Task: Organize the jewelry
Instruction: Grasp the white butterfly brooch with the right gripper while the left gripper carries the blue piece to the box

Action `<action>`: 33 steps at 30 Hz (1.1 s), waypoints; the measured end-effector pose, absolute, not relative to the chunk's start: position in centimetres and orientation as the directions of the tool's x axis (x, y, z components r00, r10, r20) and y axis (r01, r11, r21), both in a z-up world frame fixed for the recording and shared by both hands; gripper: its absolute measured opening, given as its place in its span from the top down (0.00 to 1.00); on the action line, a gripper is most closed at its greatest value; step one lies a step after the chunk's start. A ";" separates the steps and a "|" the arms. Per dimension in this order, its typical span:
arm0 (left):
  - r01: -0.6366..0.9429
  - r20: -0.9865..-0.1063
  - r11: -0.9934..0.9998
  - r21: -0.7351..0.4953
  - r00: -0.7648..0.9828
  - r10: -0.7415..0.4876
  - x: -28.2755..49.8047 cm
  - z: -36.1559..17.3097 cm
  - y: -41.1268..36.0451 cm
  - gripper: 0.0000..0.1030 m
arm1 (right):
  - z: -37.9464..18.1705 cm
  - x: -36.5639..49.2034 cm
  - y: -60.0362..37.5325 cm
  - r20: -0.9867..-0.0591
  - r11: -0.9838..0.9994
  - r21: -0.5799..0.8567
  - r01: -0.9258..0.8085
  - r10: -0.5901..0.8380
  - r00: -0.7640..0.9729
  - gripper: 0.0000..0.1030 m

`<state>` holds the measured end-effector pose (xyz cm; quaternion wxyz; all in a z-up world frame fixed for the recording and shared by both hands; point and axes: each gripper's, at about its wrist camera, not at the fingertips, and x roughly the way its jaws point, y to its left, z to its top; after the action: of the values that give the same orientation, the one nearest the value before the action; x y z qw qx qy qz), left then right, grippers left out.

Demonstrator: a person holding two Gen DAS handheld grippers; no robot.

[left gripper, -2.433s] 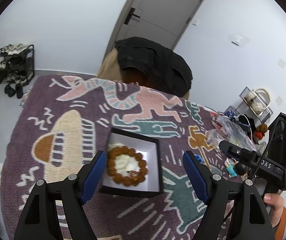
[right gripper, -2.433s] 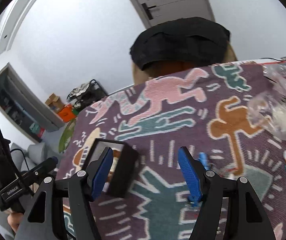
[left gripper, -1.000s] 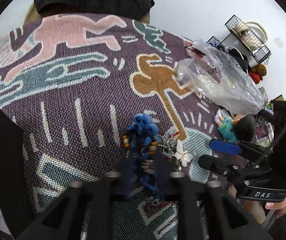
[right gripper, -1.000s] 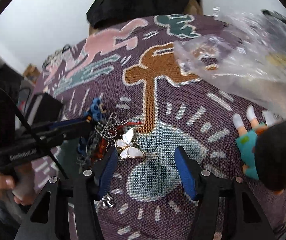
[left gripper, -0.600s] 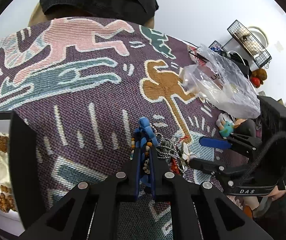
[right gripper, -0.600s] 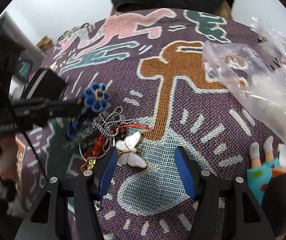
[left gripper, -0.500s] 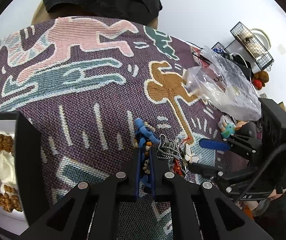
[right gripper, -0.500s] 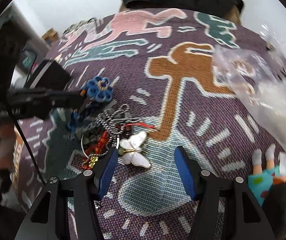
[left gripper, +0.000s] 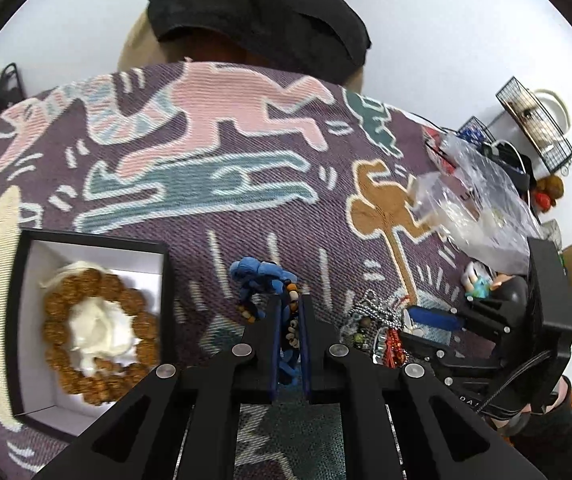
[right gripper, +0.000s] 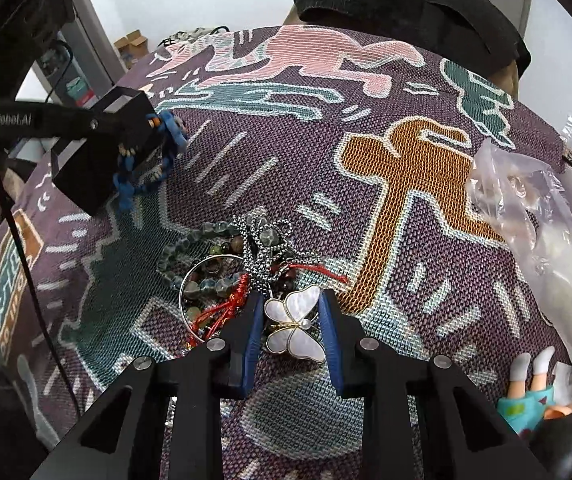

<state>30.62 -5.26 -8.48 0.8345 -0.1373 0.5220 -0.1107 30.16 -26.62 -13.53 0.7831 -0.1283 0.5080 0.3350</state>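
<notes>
My left gripper [left gripper: 288, 308] is shut on a blue beaded bracelet [left gripper: 261, 272], which hangs from it above the cloth, next to the black box. From the right wrist view, the same bracelet [right gripper: 169, 136] dangles in front of the box [right gripper: 93, 168]. The open box [left gripper: 93, 242] holds a brown bead bracelet [left gripper: 61, 312] on a white cushion. My right gripper [right gripper: 290, 302] is closing on a white butterfly pendant [right gripper: 294, 328]; its blue pads touch the wings on both sides. The pendant lies at the near edge of a tangled jewelry pile [right gripper: 225, 264].
A patterned purple cloth [right gripper: 406, 184] covers the table. A crumpled clear plastic bag [right gripper: 546, 240] and a small doll [right gripper: 526, 400] lie at the right. A chair with a black garment [left gripper: 253, 20] stands at the far edge. A person's hand [left gripper: 566, 396] holds the right gripper.
The left gripper has lifted the blue bracelet off the pile and carried it toward the box. The right jaws, wide before, have closed in around the butterfly pendant.
</notes>
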 end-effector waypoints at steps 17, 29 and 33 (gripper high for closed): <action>-0.064 -0.816 0.950 -0.305 0.531 -0.226 28.7 -4.2 -0.8 0.92 | -9.1 30.4 -28.9 -0.793 0.735 0.257 -0.627 0.531 0.297 0.72; -0.104 -0.782 0.949 -0.299 0.597 -0.181 26.7 -2.3 2.0 0.92 | -5.9 31.0 -26.3 -0.740 0.728 0.280 -0.626 0.579 0.343 0.72; -0.108 -0.760 0.944 -0.313 0.625 -0.181 26.1 -1.5 3.0 0.92 | -4.4 31.2 -25.5 -0.713 0.730 0.293 -0.618 0.597 0.367 0.72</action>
<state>26.12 2.96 -1.55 0.8858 -0.1666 0.4327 -0.0206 31.17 -25.47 -4.37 0.8266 -0.0119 0.4261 0.3675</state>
